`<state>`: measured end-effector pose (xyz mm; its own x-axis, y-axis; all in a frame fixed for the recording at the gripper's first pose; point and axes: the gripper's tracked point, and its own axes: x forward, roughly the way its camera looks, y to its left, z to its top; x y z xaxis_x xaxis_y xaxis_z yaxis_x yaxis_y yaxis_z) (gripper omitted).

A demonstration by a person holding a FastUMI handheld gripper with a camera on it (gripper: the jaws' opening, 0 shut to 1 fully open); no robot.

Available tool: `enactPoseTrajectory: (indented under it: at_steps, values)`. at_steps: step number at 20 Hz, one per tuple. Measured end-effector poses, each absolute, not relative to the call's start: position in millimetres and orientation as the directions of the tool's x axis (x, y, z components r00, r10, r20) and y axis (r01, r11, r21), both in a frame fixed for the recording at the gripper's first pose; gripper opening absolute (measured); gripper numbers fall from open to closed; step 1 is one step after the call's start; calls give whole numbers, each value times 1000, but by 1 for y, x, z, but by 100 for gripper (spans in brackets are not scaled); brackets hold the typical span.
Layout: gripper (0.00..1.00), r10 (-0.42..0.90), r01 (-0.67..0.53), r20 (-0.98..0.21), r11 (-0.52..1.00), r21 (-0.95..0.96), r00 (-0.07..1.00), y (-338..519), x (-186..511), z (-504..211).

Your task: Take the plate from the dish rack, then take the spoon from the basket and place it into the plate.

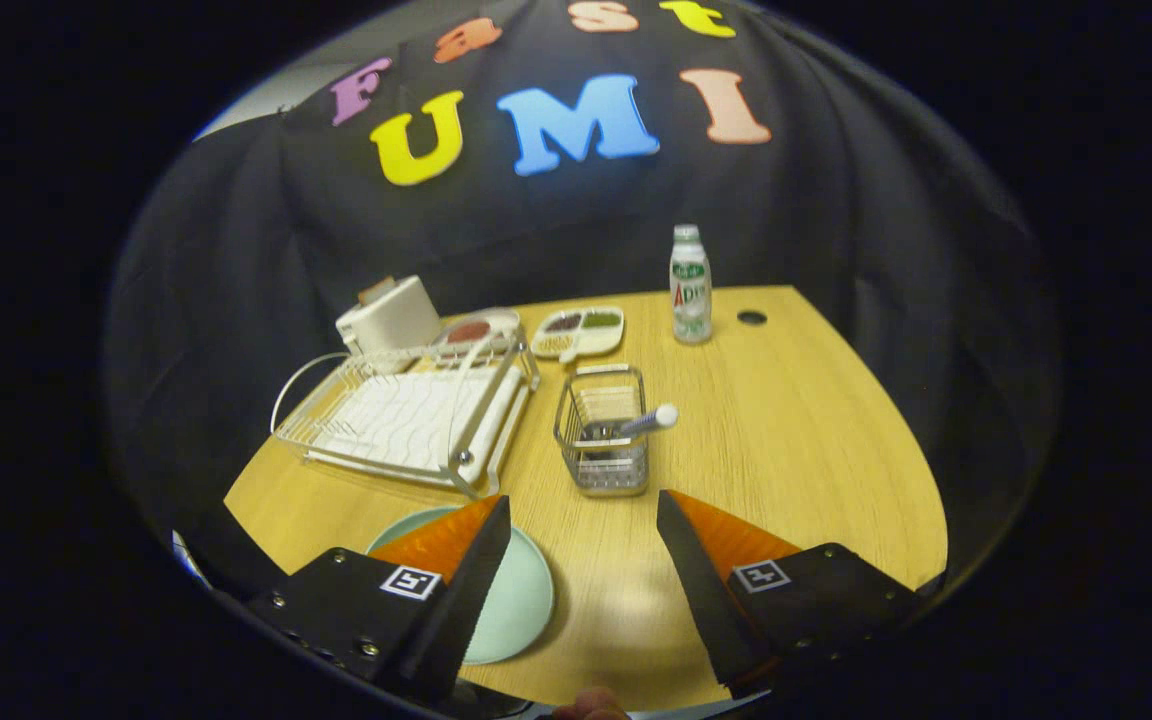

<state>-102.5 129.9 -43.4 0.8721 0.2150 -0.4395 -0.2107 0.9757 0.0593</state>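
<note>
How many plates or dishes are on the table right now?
3. A pale green plate lies partly under one finger, a divided dish sits beyond the basket, and a small round dish is behind the dish rack. Gripper open, empty.

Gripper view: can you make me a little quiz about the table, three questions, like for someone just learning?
1. True or false: the plate is on the table, not in the rack.
2. Where is the spoon?
A. on the plate
B. in the basket
C. between the fingers
3. Fill in: the gripper is ____, holding nothing.

Key:
1. True. It lies flat by the near edge, partly under one finger.
2. B. Its handle sticks out over the basket's rim, beyond the fingers.
3. Open.
</note>
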Motion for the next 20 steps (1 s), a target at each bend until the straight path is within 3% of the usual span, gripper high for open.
enactPoseTrajectory:
  at_steps: [3, 16, 20]
  values:
    - [91, 195, -221, -286, 974, -59, 938, 120, -101, -18]
    - [91, 159, -159, -15, 986, -54, 987, 97, -53, 7]
    - [86, 182, -182, -3, 982, -48, 983, 102, -35, -17]
